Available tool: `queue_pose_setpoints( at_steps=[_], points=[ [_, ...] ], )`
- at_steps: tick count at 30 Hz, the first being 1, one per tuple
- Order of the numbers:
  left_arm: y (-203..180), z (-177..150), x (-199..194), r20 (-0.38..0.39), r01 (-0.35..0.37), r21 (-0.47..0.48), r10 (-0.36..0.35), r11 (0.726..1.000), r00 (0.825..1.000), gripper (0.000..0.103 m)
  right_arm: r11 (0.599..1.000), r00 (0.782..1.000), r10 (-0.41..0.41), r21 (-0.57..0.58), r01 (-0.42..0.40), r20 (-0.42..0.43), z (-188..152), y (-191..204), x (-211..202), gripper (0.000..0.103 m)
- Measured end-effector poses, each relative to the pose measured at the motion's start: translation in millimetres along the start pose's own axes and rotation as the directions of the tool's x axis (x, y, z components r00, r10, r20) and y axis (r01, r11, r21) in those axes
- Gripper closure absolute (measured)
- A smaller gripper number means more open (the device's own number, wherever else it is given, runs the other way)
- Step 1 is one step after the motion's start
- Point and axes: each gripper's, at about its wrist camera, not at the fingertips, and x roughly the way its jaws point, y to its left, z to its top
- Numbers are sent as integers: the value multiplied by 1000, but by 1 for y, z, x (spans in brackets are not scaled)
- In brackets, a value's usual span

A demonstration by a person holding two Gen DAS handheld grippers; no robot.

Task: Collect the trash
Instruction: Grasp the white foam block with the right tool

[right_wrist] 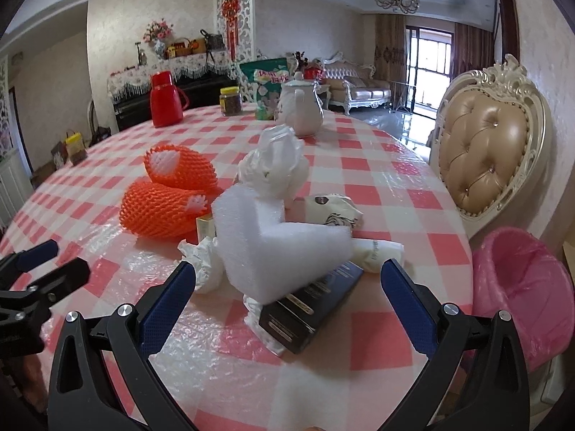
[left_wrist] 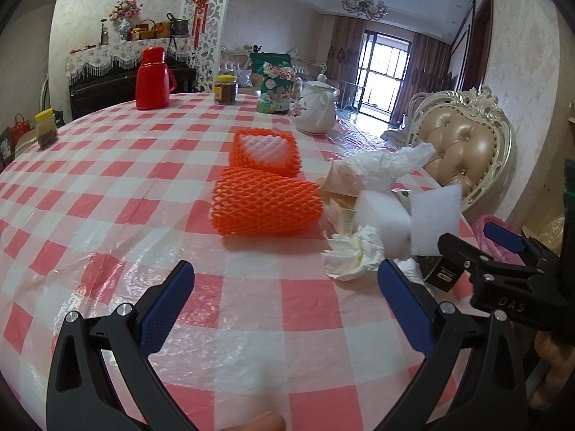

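Two grippers, both with jaws spread wide and holding nothing right now. My right gripper (right_wrist: 287,294) is lined up on the junk pile near the table (right_wrist: 388,194) edge: an L-shaped white foam block (right_wrist: 273,244) sitting on a dark box (right_wrist: 312,305), crumpled tissue (right_wrist: 203,262) beside it, a plastic bag wad (right_wrist: 276,158) behind. Left gripper (left_wrist: 285,305) hovers over bare cloth, facing two orange foam nets (left_wrist: 264,208). Pink-lined bin (right_wrist: 521,287) is just off the table to the right. Foam looks featherlight and squishy, so I'd pinch across one arm of the L, not the corner. Nets should squash flat, grab mid-body. Box is stiff and probably slick, take it by the narrow sides
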Motion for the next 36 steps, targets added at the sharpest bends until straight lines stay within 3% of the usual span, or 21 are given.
queue_pose_setpoints(
  at_steps=[13, 15, 24, 36],
  points=[
    [28, 3, 8, -7, 3, -47, -4, 999, 1000, 5, 993, 992, -112, -50, 109, -62, 11, 20, 42, 7],
    [30, 5, 10, -7, 3, -50, -3, 999, 1000, 5, 993, 991, -111, -48, 108, -73, 11, 17, 45, 25],
    [24, 14, 22, -19, 1, -42, -1, 999, 1000, 5, 998, 995, -67, -16, 66, -67, 11, 1, 40, 32],
    [25, 40, 60, -73, -39, -38, 37, 999, 997, 5, 1000, 1000, -7, 27, 7, -5, 18, -20, 13, 33]
  ],
)
